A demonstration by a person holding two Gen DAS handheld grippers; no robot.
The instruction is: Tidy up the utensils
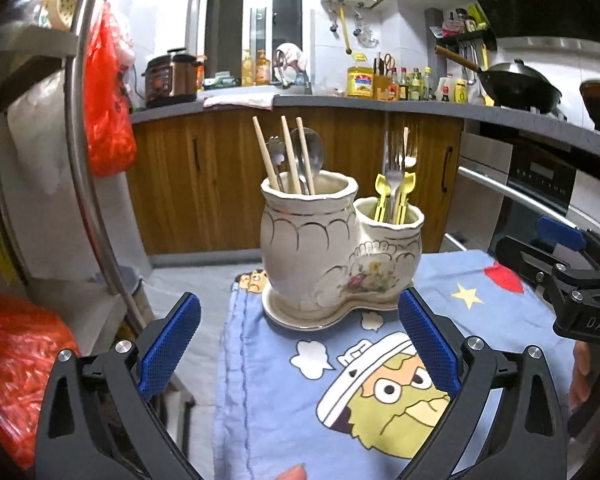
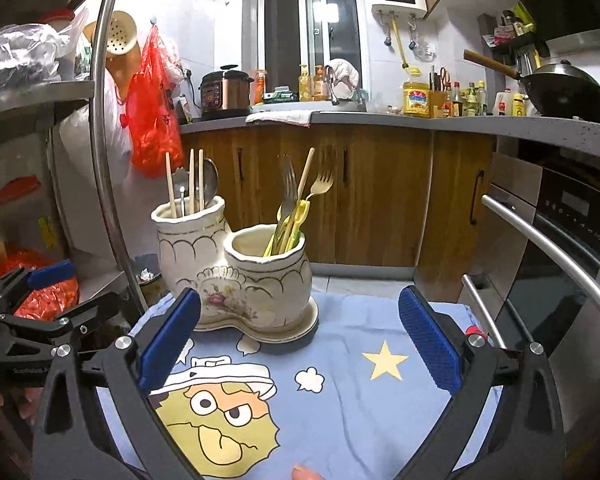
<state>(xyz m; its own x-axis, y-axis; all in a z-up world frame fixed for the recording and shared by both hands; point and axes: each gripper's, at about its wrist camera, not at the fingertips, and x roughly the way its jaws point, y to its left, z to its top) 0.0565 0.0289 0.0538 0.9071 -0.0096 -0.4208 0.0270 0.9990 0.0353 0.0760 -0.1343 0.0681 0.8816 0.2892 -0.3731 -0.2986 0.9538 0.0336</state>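
Observation:
A cream ceramic double-pot utensil holder (image 1: pixel 332 248) (image 2: pixel 236 272) stands on its saucer on a blue cartoon cloth (image 1: pixel 340 392) (image 2: pixel 340 376). Its taller pot holds three wooden chopsticks (image 1: pixel 288 156) (image 2: pixel 191 184) and metal spoons (image 1: pixel 312 152). Its shorter pot holds forks (image 1: pixel 394 164) (image 2: pixel 288 188), yellow utensils (image 1: pixel 392 200) (image 2: pixel 296 220) and one chopstick (image 2: pixel 305 176). My left gripper (image 1: pixel 300 312) is open and empty, just short of the holder. My right gripper (image 2: pixel 300 308) is open and empty, near the holder's front; it also shows at the right edge of the left wrist view (image 1: pixel 560 256).
A curved metal rail (image 1: pixel 84 160) (image 2: pixel 108 152) and shelving with red bags (image 1: pixel 108 96) (image 2: pixel 152 116) stand left. An oven with handle bars (image 2: pixel 560 264) is right. Wooden cabinets and a crowded counter (image 1: pixel 340 100) lie behind. The left gripper appears at the right wrist view's left edge (image 2: pixel 32 304).

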